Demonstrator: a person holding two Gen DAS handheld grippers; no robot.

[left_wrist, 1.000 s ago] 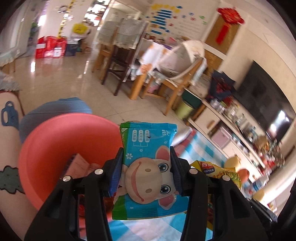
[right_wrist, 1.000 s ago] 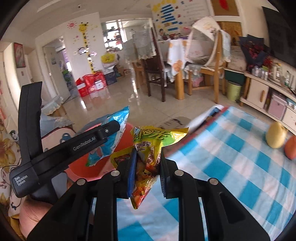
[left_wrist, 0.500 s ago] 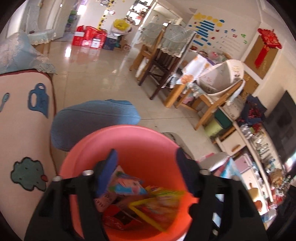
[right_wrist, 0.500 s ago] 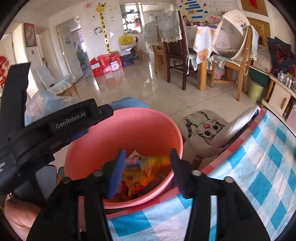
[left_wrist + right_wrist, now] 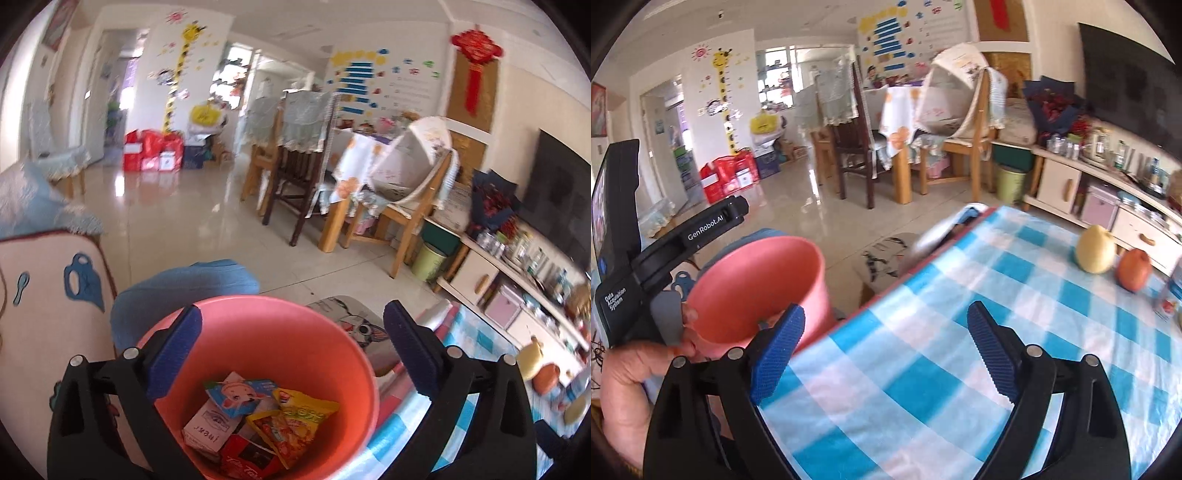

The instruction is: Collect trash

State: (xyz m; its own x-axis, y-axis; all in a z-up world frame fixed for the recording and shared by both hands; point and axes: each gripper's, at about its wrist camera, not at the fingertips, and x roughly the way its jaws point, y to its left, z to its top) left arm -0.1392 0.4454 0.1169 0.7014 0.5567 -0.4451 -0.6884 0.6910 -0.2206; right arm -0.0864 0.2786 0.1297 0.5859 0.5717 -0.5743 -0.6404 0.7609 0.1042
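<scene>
A pink bucket [image 5: 325, 354] stands beside the table edge, holding several wrappers: a blue cartoon packet [image 5: 236, 397], a yellow snack bag [image 5: 303, 410], a white carton and a red pack. My left gripper [image 5: 291, 347] hangs open above the bucket mouth, nothing between its fingers. In the right wrist view the same pink bucket [image 5: 764, 284] sits at the left, and my right gripper [image 5: 882, 350] is open and empty over the blue checked tablecloth [image 5: 960, 332]. A hand [image 5: 631, 373] holds the left gripper's handle at the far left.
A pear [image 5: 1095, 249] and an orange-red fruit [image 5: 1134, 269] lie on the cloth at the right. A cat-print stool [image 5: 354, 325] stands behind the bucket. Dining chairs [image 5: 295, 177], a green bin [image 5: 430, 260] and a low TV cabinet [image 5: 1100, 195] line the far side.
Both grippers opened and dropped their packets into the bucket. The right gripper then swung right, off the bucket and over the tablecloth; the left one tilted up.
</scene>
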